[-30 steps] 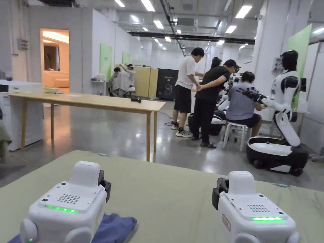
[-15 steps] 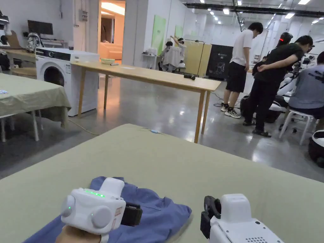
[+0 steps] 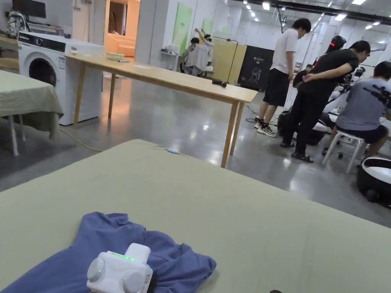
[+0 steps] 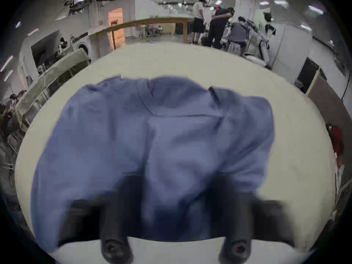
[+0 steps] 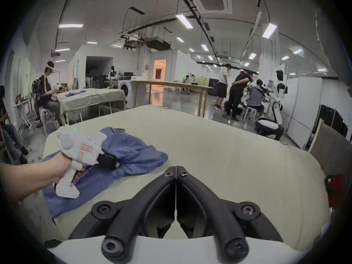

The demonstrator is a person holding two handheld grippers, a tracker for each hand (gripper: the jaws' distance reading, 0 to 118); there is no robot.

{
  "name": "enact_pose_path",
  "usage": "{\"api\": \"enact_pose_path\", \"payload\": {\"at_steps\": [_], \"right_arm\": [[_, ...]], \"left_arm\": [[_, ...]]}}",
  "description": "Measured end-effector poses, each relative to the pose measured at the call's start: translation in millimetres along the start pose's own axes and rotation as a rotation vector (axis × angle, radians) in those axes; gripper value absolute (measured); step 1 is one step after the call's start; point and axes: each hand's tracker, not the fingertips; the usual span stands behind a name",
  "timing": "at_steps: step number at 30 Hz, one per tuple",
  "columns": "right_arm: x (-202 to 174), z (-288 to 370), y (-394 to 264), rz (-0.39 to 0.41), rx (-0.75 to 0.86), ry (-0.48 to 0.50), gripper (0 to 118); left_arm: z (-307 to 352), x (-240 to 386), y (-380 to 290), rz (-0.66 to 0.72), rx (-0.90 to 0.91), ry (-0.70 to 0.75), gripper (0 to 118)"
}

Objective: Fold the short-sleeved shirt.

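Blue short-sleeved shirt lay rumpled on the green-covered table, left gripper low over it, jaws blurred, spread wide with cloth between, right gripper beside the shirt, jaws pressed together, empty.

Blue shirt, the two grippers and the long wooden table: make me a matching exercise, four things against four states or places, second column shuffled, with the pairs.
Things
1. blue shirt
2. left gripper
3. right gripper
4. wooden table

States or places
A. jaws shut together, holding nothing
B. stands on the floor beyond the green-covered table
C. lies crumpled and unfolded on the green cover
D. jaws spread apart, down at the cloth

Pairs: 1-C, 2-D, 3-A, 4-B
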Motion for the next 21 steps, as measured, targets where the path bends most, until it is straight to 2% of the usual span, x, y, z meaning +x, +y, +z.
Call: {"api": "enact_pose_path", "payload": {"at_steps": [1, 2, 4, 6, 7, 9, 10, 13, 19, 21], "right_arm": [[3.6, 1.6, -1.7, -0.012, -0.003, 0.001, 1], [7.3, 3.7, -3.3, -0.022, -0.004, -0.001, 1], [16.4, 12.4, -6.5, -0.047, 0.003, -0.015, 1], [28.8, 25.6, -9.7, -0.077, 0.013, -0.033, 1], [37.0, 33.0, -11.7, -0.085, 0.018, -0.045, 1], [56.0, 49.3, -16.2, -0.094, 0.024, -0.084, 1], [68.6, 59.6, -19.1, -0.101, 0.026, -0.113, 1], [109.1, 93.7, -27.1, -0.158, 0.032, -0.193, 1], [192.1, 171.7, -49.9, -0.19, 0.045, -0.365, 1], [212.7, 192.3, -58.7, -0.197, 0.043, -0.404, 1]], "left_arm": [[-5.2, 0.1, 4.3, -0.023, 0.01, 0.061, 0], [45.6, 20.5, -13.6, -0.065, 0.109, 0.103, 0], [57.6, 36.7, -21.5, -0.054, 0.032, 0.057, 0], [83.2, 63.2, -27.9, -0.065, 0.117, 0.041, 0], [99.1, 73.3, -1.1, -0.052, 0.142, -0.036, 0], [126.4, 113.2, 7.9, -0.088, 0.174, -0.116, 0], [106.2, 120.5, 27.1, -0.125, 0.168, -0.141, 0], [127.9, 182.4, 50.1, -0.19, 0.258, -0.241, 0], [207.7, 339.7, 54.9, -0.268, 0.413, -0.564, 0], [216.8, 384.0, 47.8, -0.322, 0.415, -0.618, 0]]}}
